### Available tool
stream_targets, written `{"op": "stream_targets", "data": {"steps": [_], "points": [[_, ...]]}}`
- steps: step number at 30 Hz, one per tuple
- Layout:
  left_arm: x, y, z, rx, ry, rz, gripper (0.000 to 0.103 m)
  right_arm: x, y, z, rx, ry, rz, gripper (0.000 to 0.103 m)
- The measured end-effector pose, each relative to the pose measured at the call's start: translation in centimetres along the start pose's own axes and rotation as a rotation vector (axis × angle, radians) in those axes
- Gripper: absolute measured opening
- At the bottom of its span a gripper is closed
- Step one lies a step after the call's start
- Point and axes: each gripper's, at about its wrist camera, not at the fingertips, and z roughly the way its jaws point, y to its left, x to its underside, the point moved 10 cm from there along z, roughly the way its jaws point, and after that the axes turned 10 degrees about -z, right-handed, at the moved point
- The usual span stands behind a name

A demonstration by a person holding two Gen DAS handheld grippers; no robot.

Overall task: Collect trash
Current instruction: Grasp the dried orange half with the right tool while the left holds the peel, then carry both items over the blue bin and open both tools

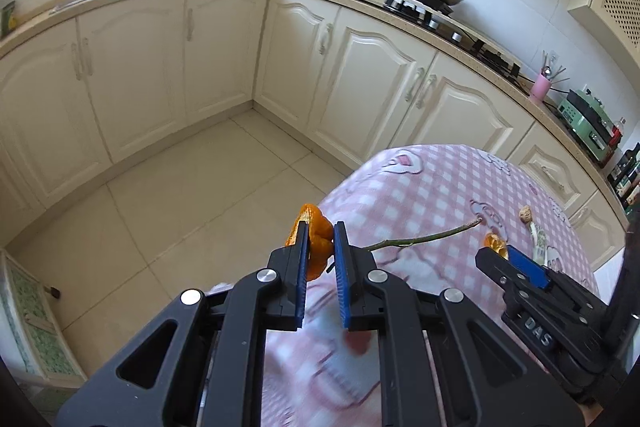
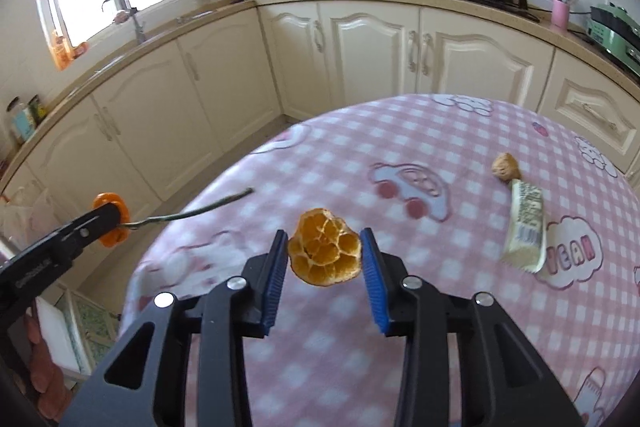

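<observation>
Left wrist view: left hand-held gripper (image 1: 320, 227) clamped narrow on a folded orange peel (image 1: 316, 239), out past the counter's near-left edge, above the floor tiles.
Twig: thin stalk (image 1: 424, 237) trailing right from that peel over the pink checked cloth (image 1: 420, 187); whether joined to it, hard to tell.
Right wrist view: right hand-held gripper (image 2: 324, 247) half-wide, a flat round orange peel (image 2: 325, 253) between the blue pads; both pads right at its rim, probably pressing (contact not fully clear).
Still on counter: walnut-like nut (image 2: 506, 167) far right, crumpled wrapper (image 2: 526, 227) just near of it, touching or almost.
Handling, peels: light, leathery, soft; likely to buckle under a hard squeeze, so edge-on across the rim suits.
Handling, wrapper: near weightless, slick, flat on soft cloth; pinch across the raised crumpled end.
Handling, nut: hard, round, apt to roll; take across the middle.
Bin: none in view.
</observation>
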Motion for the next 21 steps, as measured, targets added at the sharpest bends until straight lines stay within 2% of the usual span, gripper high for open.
{"op": "stream_targets", "data": {"steps": [6, 12, 18, 21], "points": [[0.4, 5.9, -3.5, -0.071, -0.018, -0.055, 0.011, -0.1, 8.6, -3.2, -0.132, -0.046, -0.074, 0.036], [1.4, 12.7, -6.4, -0.147, -0.016, -0.139, 0.011, 0.7, 17.2, -4.8, -0.239, -0.050, -0.165, 0.036], [3.4, 18.0, -7.5, -0.192, 0.025, -0.209, 0.011, 2.7, 23.7, -4.7, -0.305, -0.027, -0.225, 0.036], [4.3, 19.6, -6.9, -0.196, 0.059, -0.248, 0.011, 3.5, 25.6, -4.3, -0.322, -0.013, -0.248, 0.036]]}}
